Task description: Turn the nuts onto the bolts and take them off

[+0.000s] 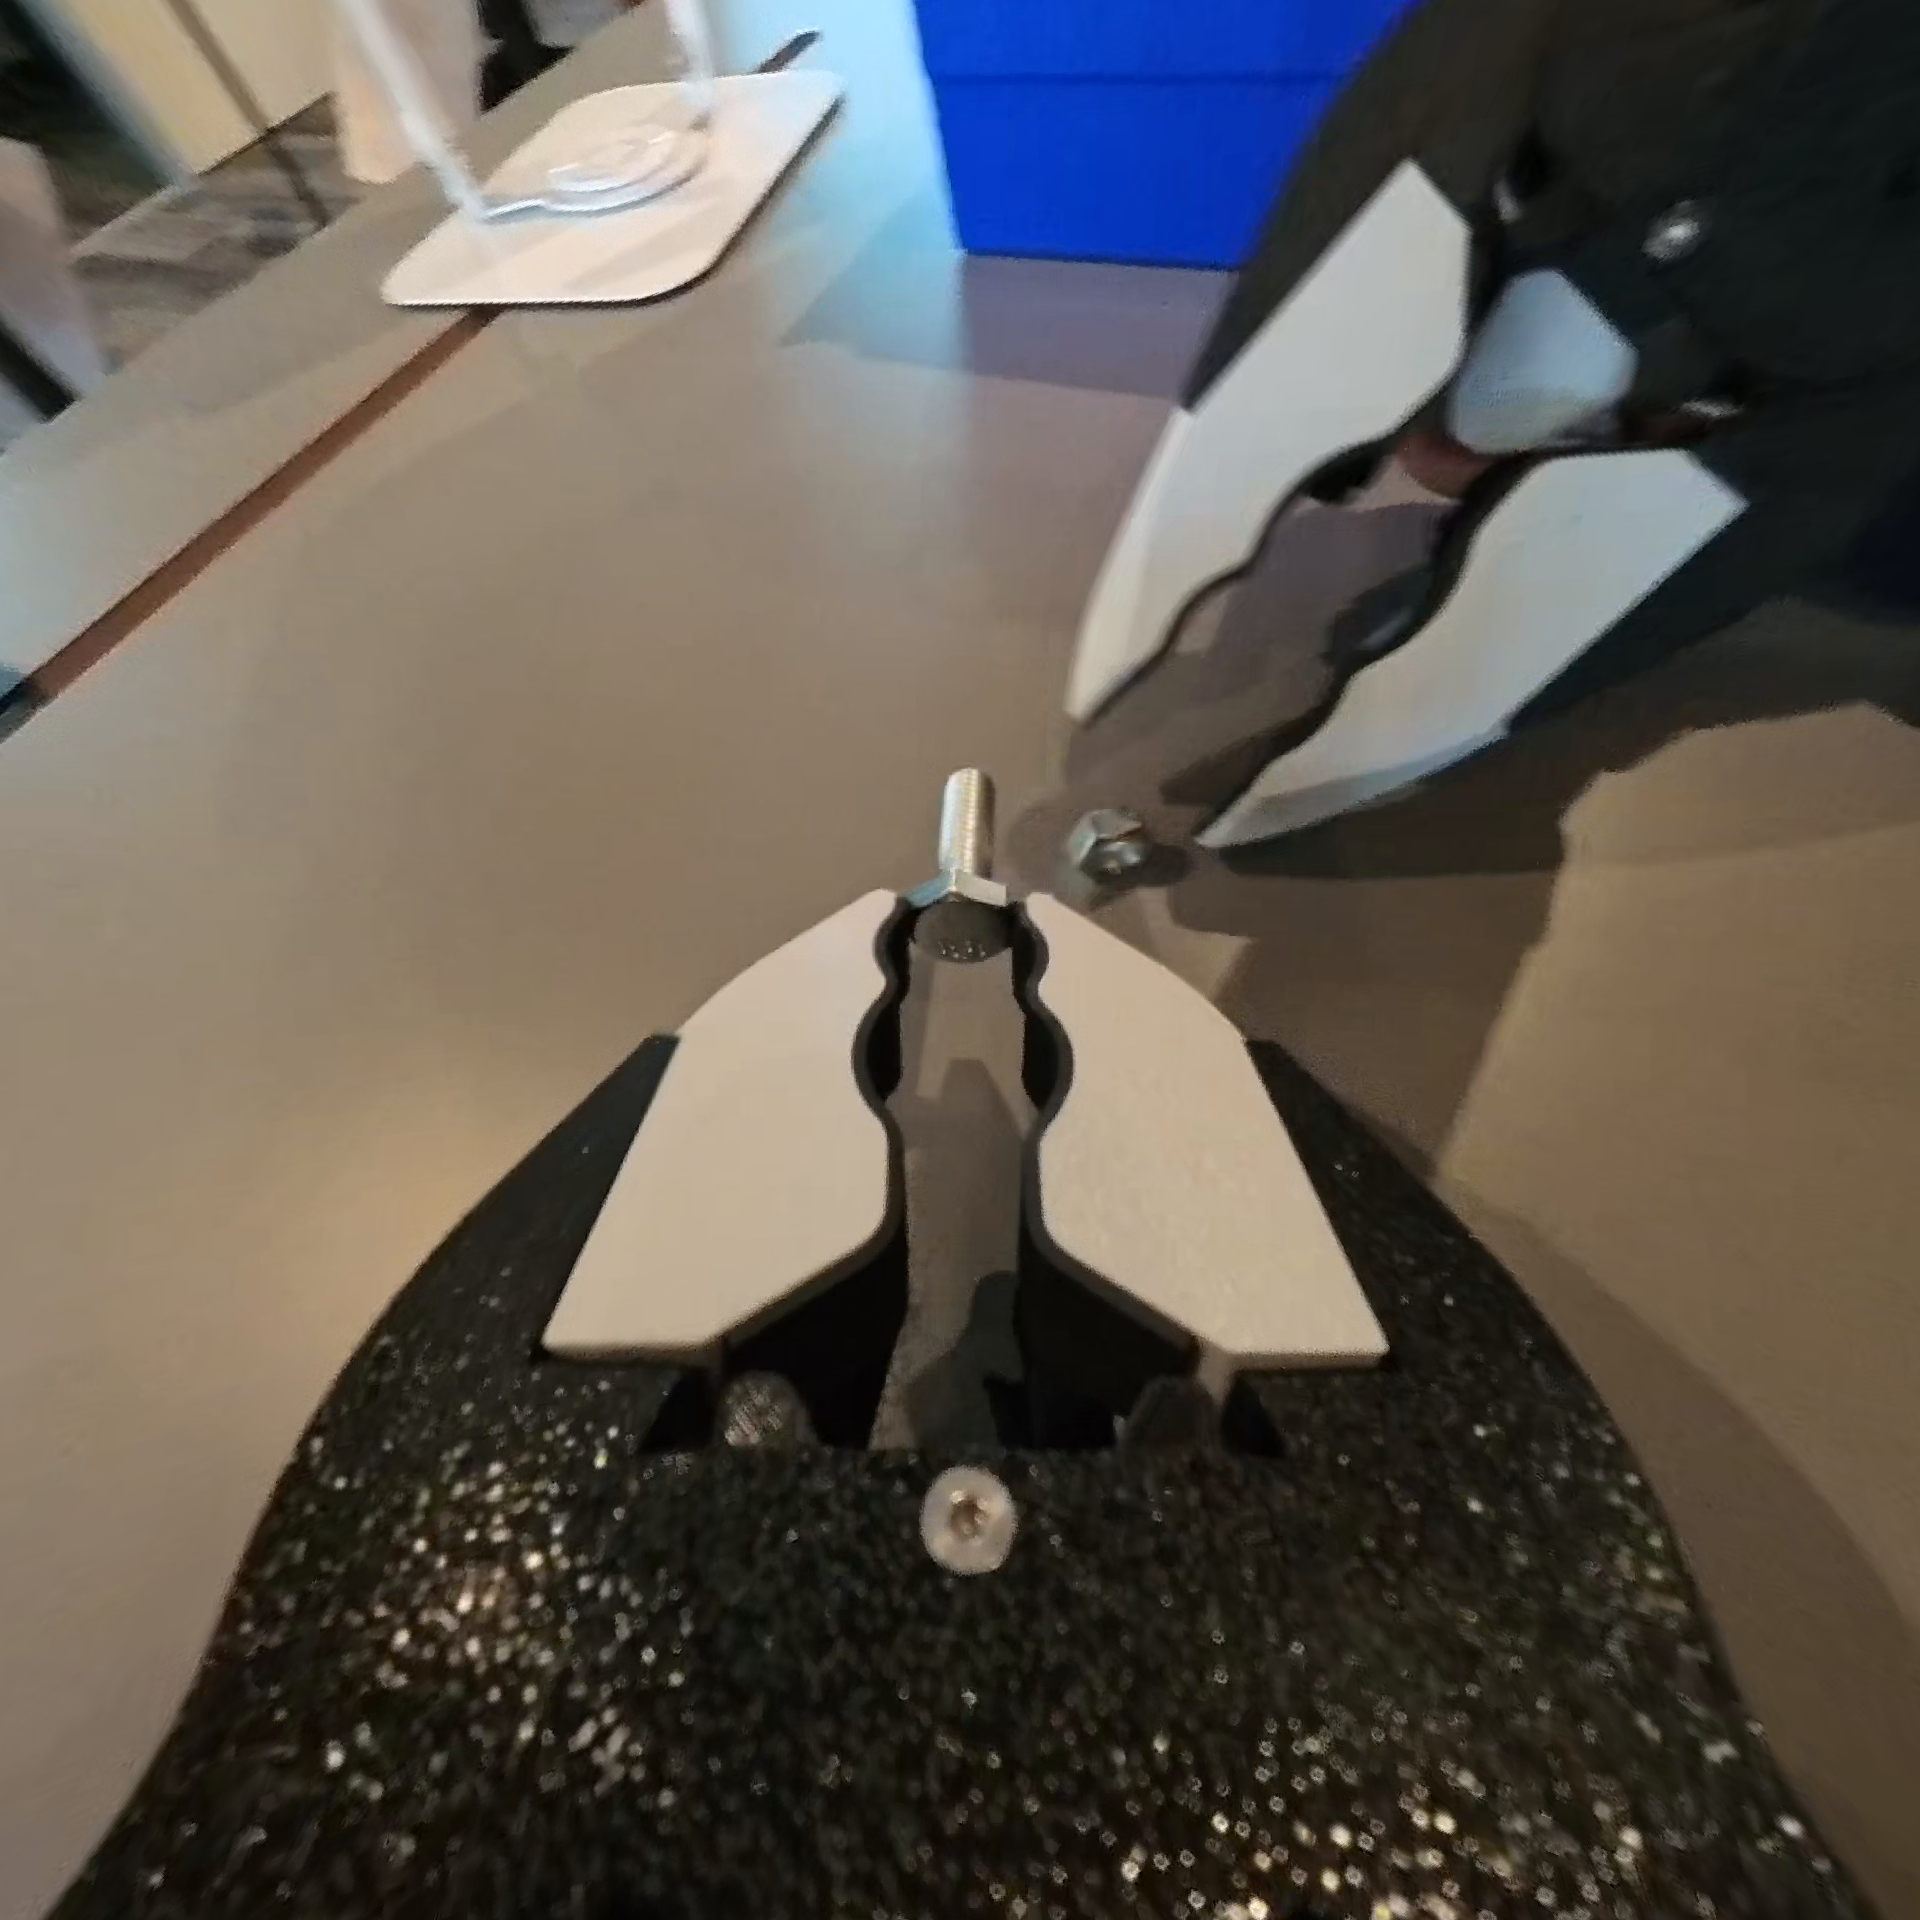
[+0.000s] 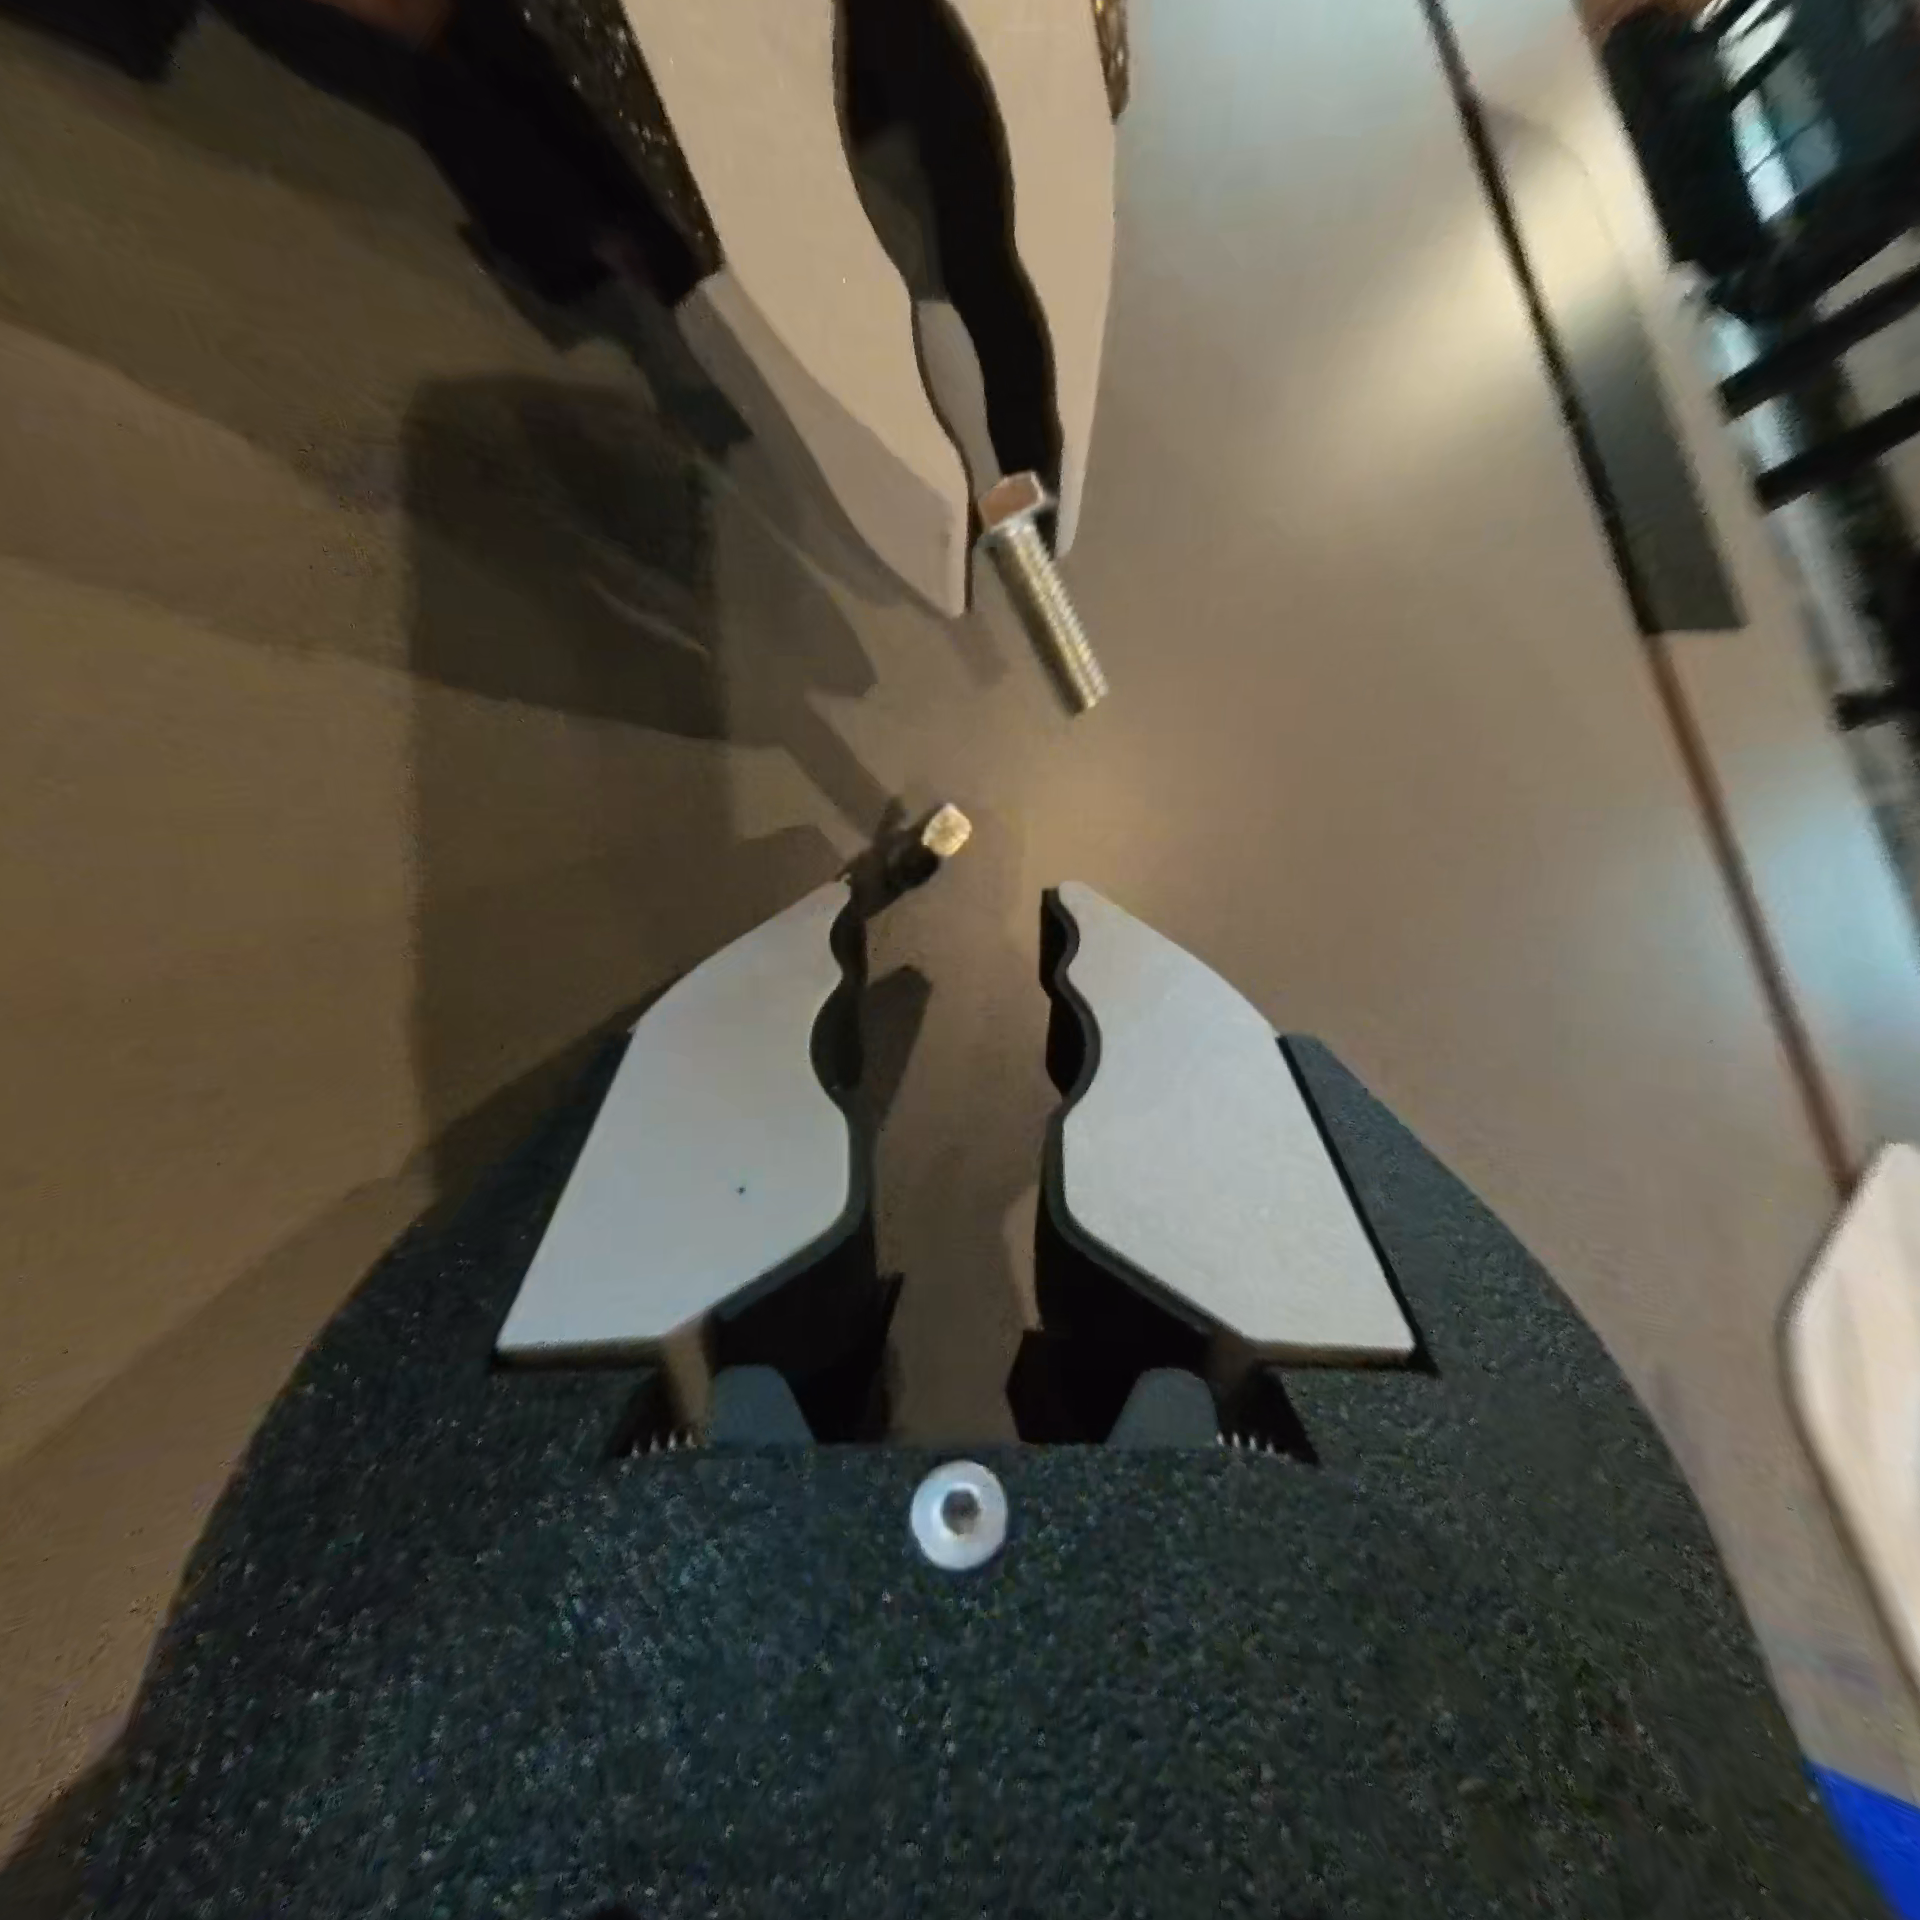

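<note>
Just ahead of my right claw (image 2: 945, 904), jaws apart, the nut (image 2: 948, 831) lies on the table (image 2: 1299, 727) (slightly left of centre); my left claw (image 1: 958, 914) clamps the bolt (image 1: 966, 831) by its head, shank pointing away.

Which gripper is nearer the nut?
Right. The right gripper is open with its tips just short of the nut on the table; the left gripper holds the bolt beside it.

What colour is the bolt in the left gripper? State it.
Shiny silver metal; the bolt shows best in the right wrist view.
</note>
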The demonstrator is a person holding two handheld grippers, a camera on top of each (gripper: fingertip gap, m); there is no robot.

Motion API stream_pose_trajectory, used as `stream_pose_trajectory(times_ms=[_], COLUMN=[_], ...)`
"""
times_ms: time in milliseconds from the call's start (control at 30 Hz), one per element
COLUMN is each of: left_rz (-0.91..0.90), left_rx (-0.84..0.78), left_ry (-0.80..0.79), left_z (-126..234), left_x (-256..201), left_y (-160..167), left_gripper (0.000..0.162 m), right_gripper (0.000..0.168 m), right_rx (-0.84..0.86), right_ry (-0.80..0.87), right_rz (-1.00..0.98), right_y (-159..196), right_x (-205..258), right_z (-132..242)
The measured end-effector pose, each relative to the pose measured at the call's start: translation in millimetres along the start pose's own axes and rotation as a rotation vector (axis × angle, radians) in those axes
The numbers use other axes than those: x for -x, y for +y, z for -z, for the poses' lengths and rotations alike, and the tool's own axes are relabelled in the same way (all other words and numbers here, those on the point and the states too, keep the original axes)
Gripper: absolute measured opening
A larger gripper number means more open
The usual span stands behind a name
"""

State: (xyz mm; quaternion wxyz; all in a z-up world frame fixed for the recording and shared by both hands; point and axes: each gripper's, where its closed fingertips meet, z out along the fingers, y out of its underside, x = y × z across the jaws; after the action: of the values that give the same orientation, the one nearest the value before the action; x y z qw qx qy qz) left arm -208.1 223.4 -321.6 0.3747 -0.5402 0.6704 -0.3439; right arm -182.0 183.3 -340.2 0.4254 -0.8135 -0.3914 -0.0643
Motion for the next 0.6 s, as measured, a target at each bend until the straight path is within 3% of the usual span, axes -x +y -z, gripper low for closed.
stream_pose_trajectory(times_ms=[300, 400, 500, 600], left_rz=[-0.002, -0.01, -0.013, -0.026], left_rx=[0.013, 0.015, 0.0, -0.018], left_ry=[0.003, 0.004, 0.009, 0.008], left_z=[-0.3, -0.5, 1.0, 2.8], left_x=[0.3, -0.7, -1.6, -2.7], left_y=[2.0, 2.2, 0.6, -1.4], left_gripper=[0.018, 0.018, 0.018, 0.018], right_gripper=[0.028, 0.014, 0.008, 0.008], right_rx=[-0.025, 0.019, 0.009, 0.016], right_ry=[-0.158, -0.165, -0.063, 0.132], right_rz=[-0.439, -0.48, -0.408, -0.36], right_y=[-8.2, -8.2, -18.4, -26.6], right_x=[6.8, 10.0, -0.7, -30.3], right_z=[-15.5, -20.9, -7.1, 41.3])
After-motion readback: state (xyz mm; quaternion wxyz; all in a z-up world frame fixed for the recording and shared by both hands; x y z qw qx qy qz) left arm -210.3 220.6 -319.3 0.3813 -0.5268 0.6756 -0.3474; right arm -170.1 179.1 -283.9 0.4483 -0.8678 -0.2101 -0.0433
